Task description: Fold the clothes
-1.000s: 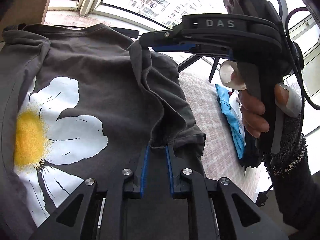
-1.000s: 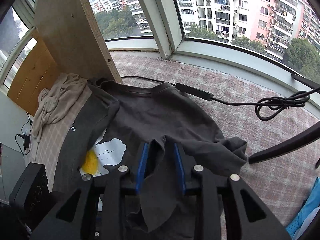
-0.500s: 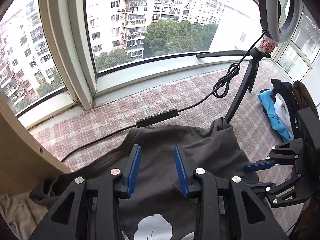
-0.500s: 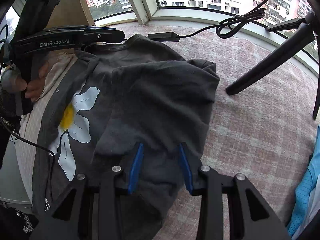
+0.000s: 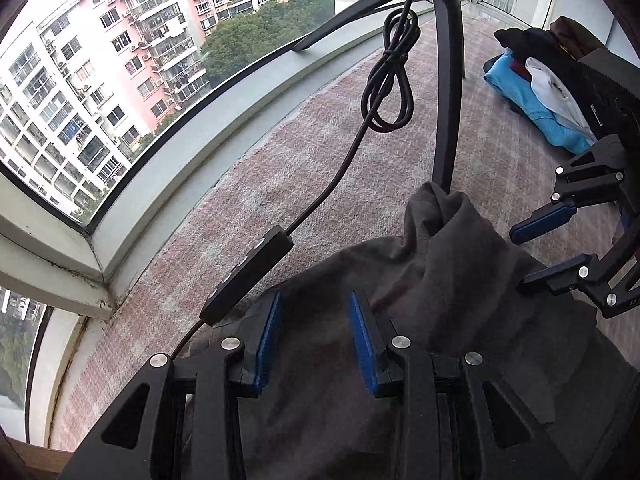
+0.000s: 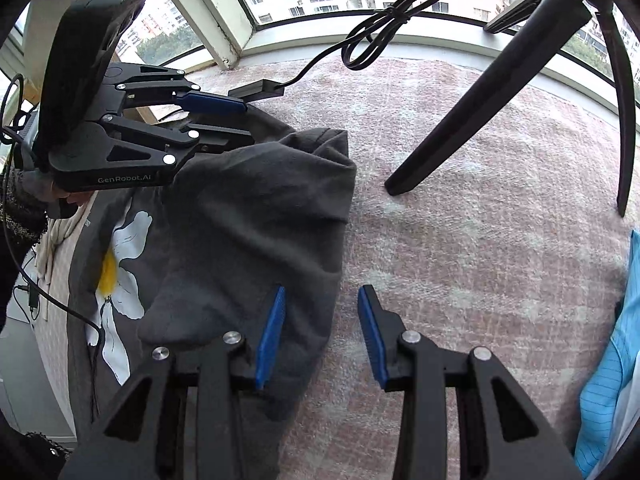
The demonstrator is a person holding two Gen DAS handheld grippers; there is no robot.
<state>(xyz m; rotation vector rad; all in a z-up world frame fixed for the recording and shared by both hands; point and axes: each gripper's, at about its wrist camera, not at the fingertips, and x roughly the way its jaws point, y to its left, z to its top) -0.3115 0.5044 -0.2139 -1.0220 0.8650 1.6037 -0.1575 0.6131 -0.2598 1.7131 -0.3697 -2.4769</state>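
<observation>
Right wrist view: the dark grey T-shirt is seen spread on the checked cloth, with its flower print at the left and one side laid over towards that print, so that a doubled edge runs away from the camera towards the window. The shirt's long axis is taken to lie along that same line, from the near hem to the collar end at the far side. The right gripper is held with its jaws wide apart and nothing between them; one blue pad hangs over the folded edge, the other over bare cloth, so the shirt lies to its left. The left gripper is seen at the far end, above the collar region, also parted and empty. In the left wrist view the left gripper hovers over grey fabric with the cable's inline box just beside its left pad, and a bunched ridge of fabric stands up ahead of it. The right gripper is judged nearer the folded edge and hem, the left nearer the collar.

Against the frames a second ago, both grippers are changed: then each was closed on a pinch of the shirt's side and the fabric was lifted; now that side is laid over, both pairs of jaws are released, and the right gripper is drawn off towards the bare cloth.
</observation>
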